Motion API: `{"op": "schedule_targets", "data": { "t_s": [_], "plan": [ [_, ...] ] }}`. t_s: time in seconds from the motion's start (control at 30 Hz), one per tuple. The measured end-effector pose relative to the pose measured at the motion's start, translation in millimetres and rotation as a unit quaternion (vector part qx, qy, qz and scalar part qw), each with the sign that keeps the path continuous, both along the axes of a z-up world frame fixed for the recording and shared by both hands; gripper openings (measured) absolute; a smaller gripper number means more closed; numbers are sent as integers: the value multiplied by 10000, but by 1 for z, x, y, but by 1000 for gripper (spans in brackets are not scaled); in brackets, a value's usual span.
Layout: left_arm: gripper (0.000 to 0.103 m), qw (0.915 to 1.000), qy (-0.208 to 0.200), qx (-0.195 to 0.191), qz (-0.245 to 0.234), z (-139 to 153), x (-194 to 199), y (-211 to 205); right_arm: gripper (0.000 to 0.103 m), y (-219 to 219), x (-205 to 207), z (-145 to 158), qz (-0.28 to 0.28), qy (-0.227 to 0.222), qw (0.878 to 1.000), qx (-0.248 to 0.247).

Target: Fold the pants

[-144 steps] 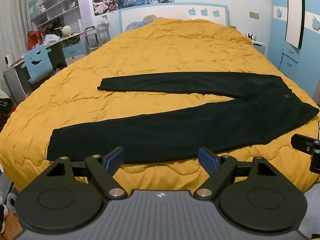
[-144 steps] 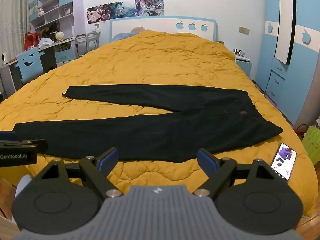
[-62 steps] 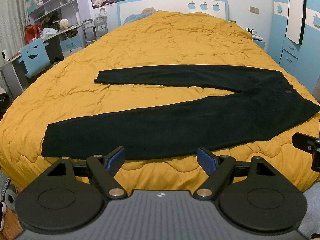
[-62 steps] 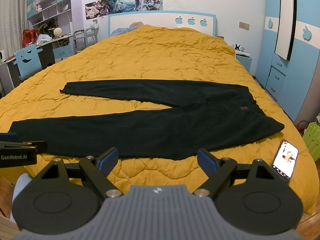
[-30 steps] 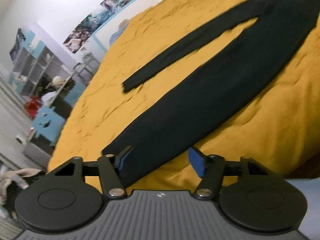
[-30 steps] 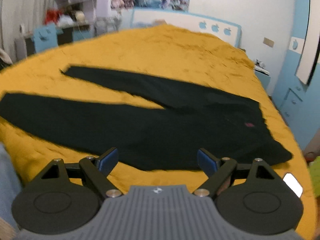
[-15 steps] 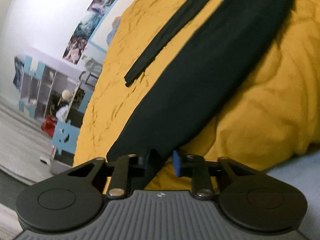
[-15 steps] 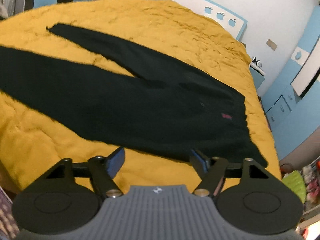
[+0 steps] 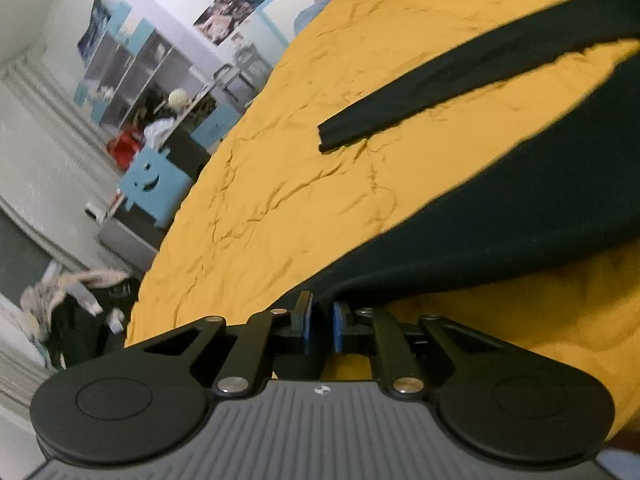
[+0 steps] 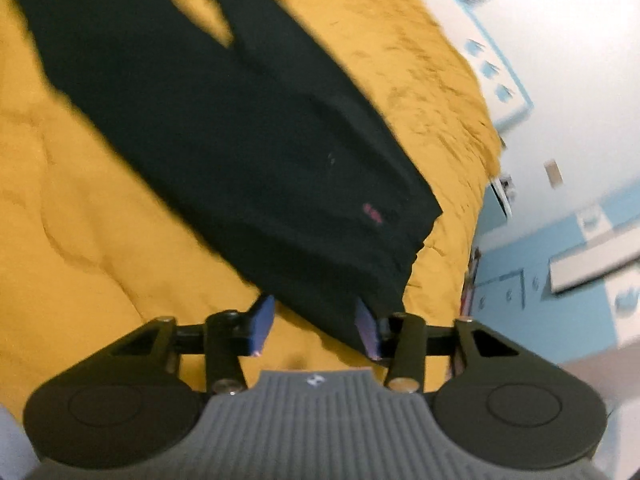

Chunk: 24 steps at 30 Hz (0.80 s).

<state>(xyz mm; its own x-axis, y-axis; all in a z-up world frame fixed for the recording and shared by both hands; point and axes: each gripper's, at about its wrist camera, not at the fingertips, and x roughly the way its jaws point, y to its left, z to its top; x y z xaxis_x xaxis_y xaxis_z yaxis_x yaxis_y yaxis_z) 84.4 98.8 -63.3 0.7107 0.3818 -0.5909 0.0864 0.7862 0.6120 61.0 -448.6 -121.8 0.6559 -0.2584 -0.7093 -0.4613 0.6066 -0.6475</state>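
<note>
1. Blue pads [image 9: 307, 322] on my left gripper [image 9: 320, 320] stand nearly together, with the hem corner of the near leg running down into the narrow gap; I read that as a pinch on the cloth, though the actual contact is hidden behind the pad edges.

2. On my right gripper [image 10: 314, 326] the fingers [image 10: 260, 326] are apart at a middling width, straddling the near waist corner. The right-hand pad is touching or just beside the fabric edge; nothing is clamped yet.

3. Between the two tools lie the black pants [image 10: 240, 140], flat on the yellow quilt [image 9: 280, 184] near my side of the bed. In the right wrist view a small pink label [image 10: 372, 214] marks the waist end.

4. Progress, as I judge it: no fold is made. Both legs lie spread in an open V, the far leg [image 9: 460, 88] well apart from the near one with bare quilt between. One corner looks taken, the second is about to be; the leg-over-leg fold and the lengthwise folds all remain.

5. Orientation: the long axis runs across the bed, side to side in front of me, waist toward my right hand, hems toward my left. The far leg's cuff points to the desk and shelves [image 9: 144, 76] side of the room.
</note>
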Motion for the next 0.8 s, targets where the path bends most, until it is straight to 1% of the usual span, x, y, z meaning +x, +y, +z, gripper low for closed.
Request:
{"op": "schedule_targets", "data": {
  "t_s": [0.13, 0.2, 0.23, 0.27, 0.3, 0.33, 0.37, 0.47, 0.57, 0.7, 0.8],
  "plan": [
    [12, 9997, 34, -153, 209, 10, 5, 3, 28, -6, 5, -23, 510, 285, 9968, -538],
    [10, 9994, 47, -205, 269, 14, 11, 4, 20, -5, 6, -33, 697, 342, 9942, -749],
    [10, 9993, 53, -230, 298, 15, 13, 3, 18, -6, 6, -37, 795, 326, 9925, -864],
    [9, 9991, 58, -246, 329, 15, 14, 3, 13, -4, 7, -41, 857, 290, 9912, -966],
    [9, 9990, 67, -266, 358, 15, 16, 2, 3, -4, 7, -44, 880, 230, 9903, -1053],
    [9, 9988, 75, -286, 396, 15, 17, 2, 0, -5, 9, -45, 855, 165, 9904, -1076],
    [8, 9986, 77, -301, 431, 16, 18, 2, 0, -6, 9, -43, 815, 100, 9915, -1006],
    [7, 9976, 48, -398, 558, 22, 25, 4, 0, -9, 10, -28, 695, -220, 9940, -819],
    [6, 9964, -41, -514, 670, 33, 37, 7, 0, -13, 19, -4, 549, -497, 9952, -634],
    [6, 9970, -244, -419, 602, 45, 63, 3, 0, -18, 50, 26, 258, -751, 9963, -333],
    [5, 9964, -374, -457, 610, 59, 93, 5, 0, -21, 79, 45, 53, -908, 9958, -94]
  ]
}}
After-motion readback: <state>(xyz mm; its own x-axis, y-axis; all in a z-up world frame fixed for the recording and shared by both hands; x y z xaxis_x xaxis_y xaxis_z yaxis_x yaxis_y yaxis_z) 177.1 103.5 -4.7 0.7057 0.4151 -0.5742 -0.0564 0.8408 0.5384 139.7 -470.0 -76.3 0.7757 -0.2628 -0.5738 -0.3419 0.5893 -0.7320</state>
